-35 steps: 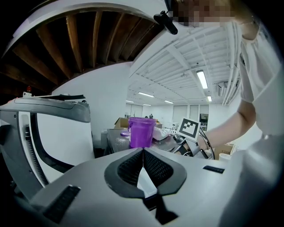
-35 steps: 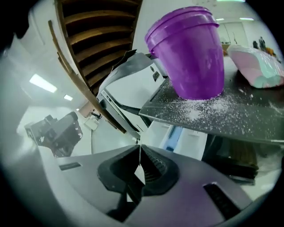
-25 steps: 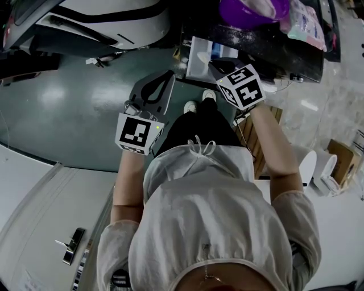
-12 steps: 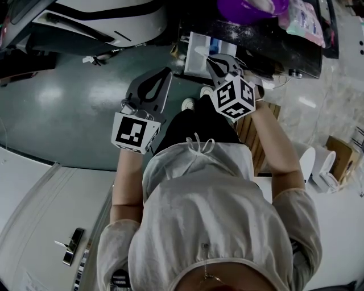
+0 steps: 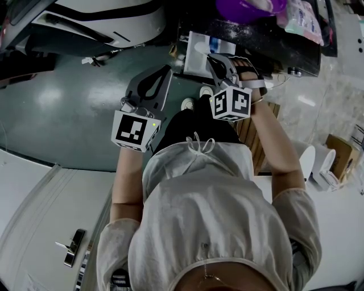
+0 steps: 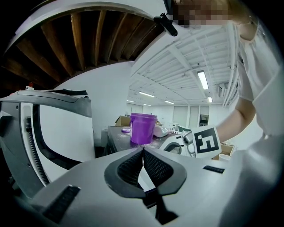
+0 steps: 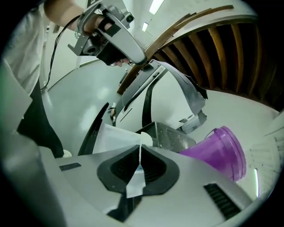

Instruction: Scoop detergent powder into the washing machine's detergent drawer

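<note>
Scoop [image 7: 134,184] is pinched by its thin white handle in right gripper [image 7: 140,150]; pads are pressed onto it from both sides, and the handle end sticks out on the near side of the jaws. The small white bowl end shows just past the jaw tips. Can't tell whether there's powder in it.

From the head view, the right gripper's tips and the scoop bowl sit over the drawer [image 5: 197,63], a white tray with a blue part. It sticks out toward the person from the washer [image 5: 284,51], on the washer's left side. The washer top is dark and dusted with white powder.

Left gripper [image 6: 143,153] is empty: tips pressed together, nothing between the pads. It hangs over the green floor [image 5: 62,96], left of the drawer and apart from it, pointing the same way as the right one.

Bucket [image 5: 244,10], purple and lidless, stands on the far side of the washer top, beyond the drawer. Bag [image 5: 304,20] lies right of the bucket, also on the washer top. White machine [image 5: 96,17] sits at far left, well apart from both grippers.
</note>
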Motion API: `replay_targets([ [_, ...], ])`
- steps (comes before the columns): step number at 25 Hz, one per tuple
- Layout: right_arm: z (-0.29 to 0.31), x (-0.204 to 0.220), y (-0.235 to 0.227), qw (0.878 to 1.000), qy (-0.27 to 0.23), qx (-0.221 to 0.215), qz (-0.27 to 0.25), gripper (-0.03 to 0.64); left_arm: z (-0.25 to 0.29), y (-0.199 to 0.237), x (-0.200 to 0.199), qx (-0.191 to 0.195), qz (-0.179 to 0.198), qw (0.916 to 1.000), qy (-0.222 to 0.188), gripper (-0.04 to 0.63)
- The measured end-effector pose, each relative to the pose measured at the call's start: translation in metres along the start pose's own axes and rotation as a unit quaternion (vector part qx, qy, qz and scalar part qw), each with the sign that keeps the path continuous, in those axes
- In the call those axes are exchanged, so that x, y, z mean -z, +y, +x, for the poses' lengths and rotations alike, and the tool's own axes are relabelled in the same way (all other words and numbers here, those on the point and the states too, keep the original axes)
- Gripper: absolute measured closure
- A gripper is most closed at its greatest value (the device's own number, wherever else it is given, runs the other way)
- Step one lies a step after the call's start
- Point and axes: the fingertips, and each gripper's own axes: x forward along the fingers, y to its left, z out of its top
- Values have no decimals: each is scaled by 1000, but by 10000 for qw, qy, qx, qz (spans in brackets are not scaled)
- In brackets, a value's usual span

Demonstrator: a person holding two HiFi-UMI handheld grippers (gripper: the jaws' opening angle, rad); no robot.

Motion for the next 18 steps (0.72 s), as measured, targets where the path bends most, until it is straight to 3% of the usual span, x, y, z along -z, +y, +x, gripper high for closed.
replay_targets([
  [6,-6,-2,-10,9998,-37,165,71,603,-5,1,1,-20,-34,9999,102,574],
  [10,-12,-3,-14,9993,-85,129,326,603,-6,0,-4,-18,98,9999,-77,574],
  [15,-28,-11,-29,9920,-293,94,1225,603,-9,-2,-18,-34,200,9997,-168,574],
  [18,-44,-16,-47,9800,-483,130,1925,603,-9,-4,-34,-23,271,9993,-249,574],
])
